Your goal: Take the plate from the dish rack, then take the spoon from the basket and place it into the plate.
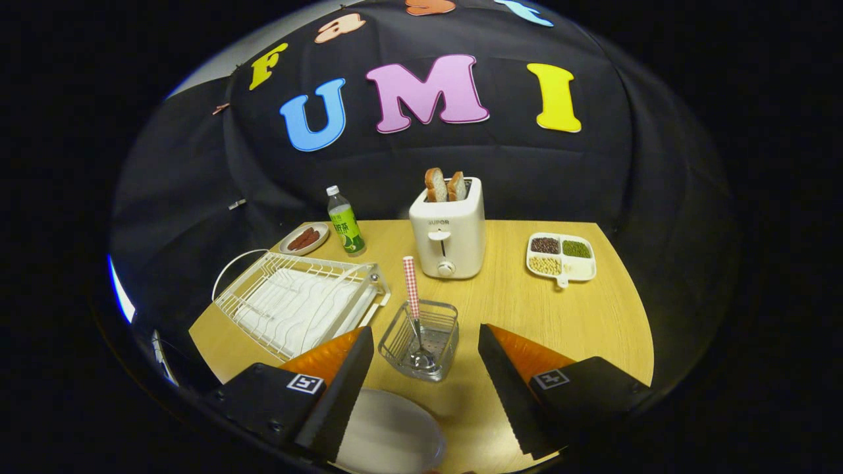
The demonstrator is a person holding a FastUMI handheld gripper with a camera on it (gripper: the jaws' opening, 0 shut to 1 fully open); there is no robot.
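2 plates point(388, 431), 1 spoon point(413, 296), 1 basket point(421, 339), 1 toaster point(449, 230), 2 toast slices point(436, 185).

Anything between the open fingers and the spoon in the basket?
Gripper view: only bare table separates the open gripper from the basket holding the spoon.

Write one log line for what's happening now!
gripper open, holding nothing | plate on table, out of rack | spoon in basket between fingers
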